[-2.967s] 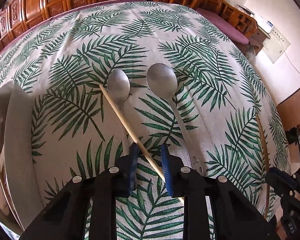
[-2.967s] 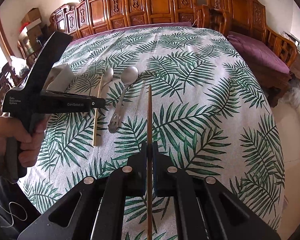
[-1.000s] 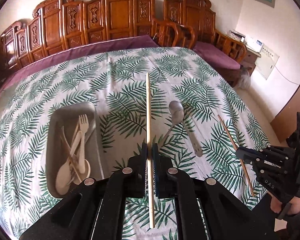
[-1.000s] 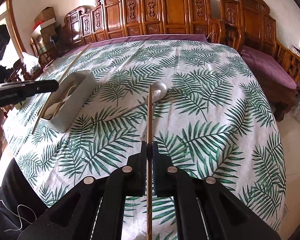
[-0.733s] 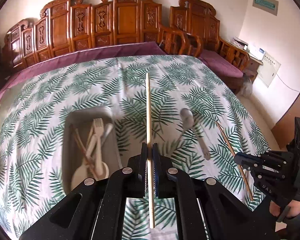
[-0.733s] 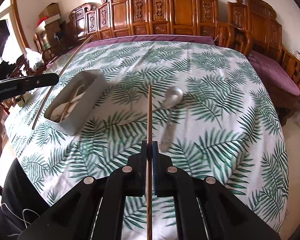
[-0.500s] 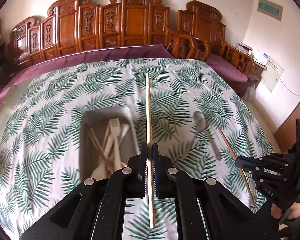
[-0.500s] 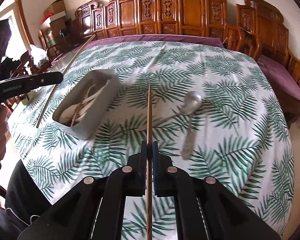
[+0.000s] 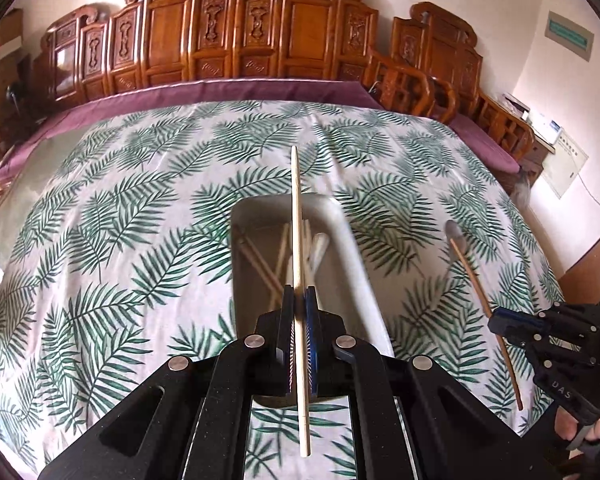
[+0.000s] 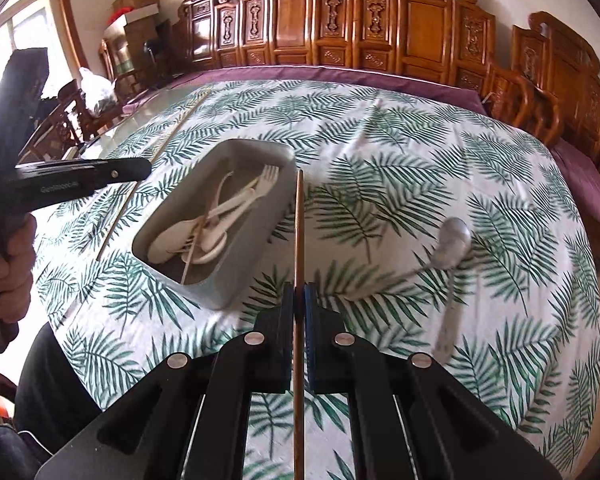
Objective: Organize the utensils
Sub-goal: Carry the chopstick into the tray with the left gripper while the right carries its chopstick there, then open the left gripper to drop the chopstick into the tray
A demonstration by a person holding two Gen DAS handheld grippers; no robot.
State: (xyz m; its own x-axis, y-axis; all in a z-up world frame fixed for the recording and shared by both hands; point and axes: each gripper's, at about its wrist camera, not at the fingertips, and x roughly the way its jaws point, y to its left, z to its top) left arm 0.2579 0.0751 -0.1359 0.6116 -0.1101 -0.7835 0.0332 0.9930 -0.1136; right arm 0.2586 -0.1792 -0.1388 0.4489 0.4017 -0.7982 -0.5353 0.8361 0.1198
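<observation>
chopsticks, one per tool: pale chopstick (image 9: 298, 240) clenched in left tool (image 9: 299, 312), dark chopstick (image 10: 299, 240) clenched in right tool (image 10: 299, 300). grey tray (image 9: 352, 248) now directly below the pale chopstick, whereas a second ago off to the left of it; seen from the right tool, tray just left of the dark chopstick's tip, earlier well to the left. inside the tray: cream fork and spoons (image 10: 220, 216) plus loose sticks. metal spoon (image 10: 452, 248) lying on the table (image 10: 380, 140) well right of the tray, untouched. probably carry nearly over, so next step likely lowering and letting go into the tray. pale one seems ready first; dark one needs a little more shift toward the tray.
</observation>
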